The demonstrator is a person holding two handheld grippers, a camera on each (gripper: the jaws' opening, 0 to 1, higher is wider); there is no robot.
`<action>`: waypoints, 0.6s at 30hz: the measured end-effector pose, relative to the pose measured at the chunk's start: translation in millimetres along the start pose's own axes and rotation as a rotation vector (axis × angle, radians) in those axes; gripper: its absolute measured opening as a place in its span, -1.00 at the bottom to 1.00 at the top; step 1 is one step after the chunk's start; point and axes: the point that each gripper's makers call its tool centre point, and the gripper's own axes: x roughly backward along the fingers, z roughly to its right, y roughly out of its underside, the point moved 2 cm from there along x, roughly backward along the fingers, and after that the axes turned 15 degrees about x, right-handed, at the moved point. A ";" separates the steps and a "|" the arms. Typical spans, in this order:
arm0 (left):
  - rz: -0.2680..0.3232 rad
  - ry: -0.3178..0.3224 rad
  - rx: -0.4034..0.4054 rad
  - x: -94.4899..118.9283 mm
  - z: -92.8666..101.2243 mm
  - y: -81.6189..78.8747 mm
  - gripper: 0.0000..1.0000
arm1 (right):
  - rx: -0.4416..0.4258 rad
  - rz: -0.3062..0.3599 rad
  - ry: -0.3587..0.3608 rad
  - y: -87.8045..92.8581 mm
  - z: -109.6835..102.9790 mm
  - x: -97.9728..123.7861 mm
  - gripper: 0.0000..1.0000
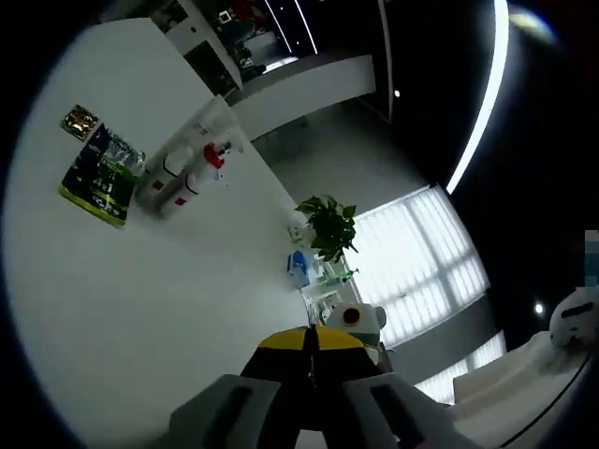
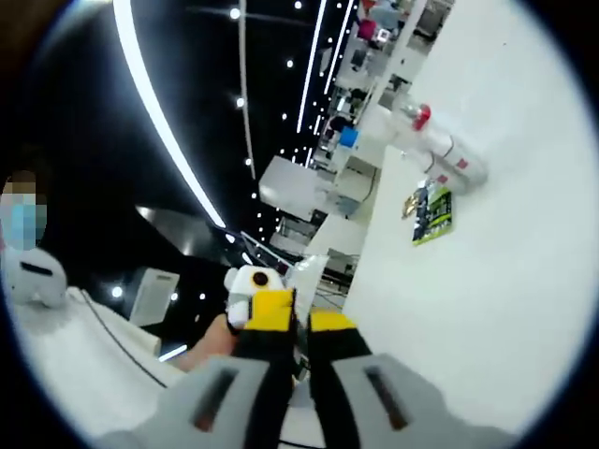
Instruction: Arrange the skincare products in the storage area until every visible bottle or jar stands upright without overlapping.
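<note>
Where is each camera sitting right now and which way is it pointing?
Left gripper view: rides on the left gripper, jaws shut, looking across the white table toward the spray bottles, a green packet and a potted plant.
Right gripper view: rides on the right gripper, jaws nearly closed, rolled hard, looking past the table's edge toward the ceiling lights; a person's hand shows behind the jaws.
Shared: table, spray bottles and green packet.

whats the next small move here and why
Probably carry the left gripper toward the white spray bottles lying on the white table beside the green packet, opening its jaws on the way. The bottles lie on their sides, and both grippers look shut, empty and far from them.
</note>
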 end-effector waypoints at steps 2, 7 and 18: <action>-0.009 0.001 0.007 1.4 -2.5 1.3 -0.98 | -0.008 0.000 0.004 2.7 1.3 0.4 -0.95; -0.018 -0.003 0.005 3.8 -2.4 2.0 -0.98 | -0.067 0.040 0.008 -0.9 4.8 3.3 -0.94; -0.014 0.018 0.064 11.4 -2.9 -2.3 -0.94 | -0.075 0.040 -0.005 -3.5 3.0 -7.7 -1.00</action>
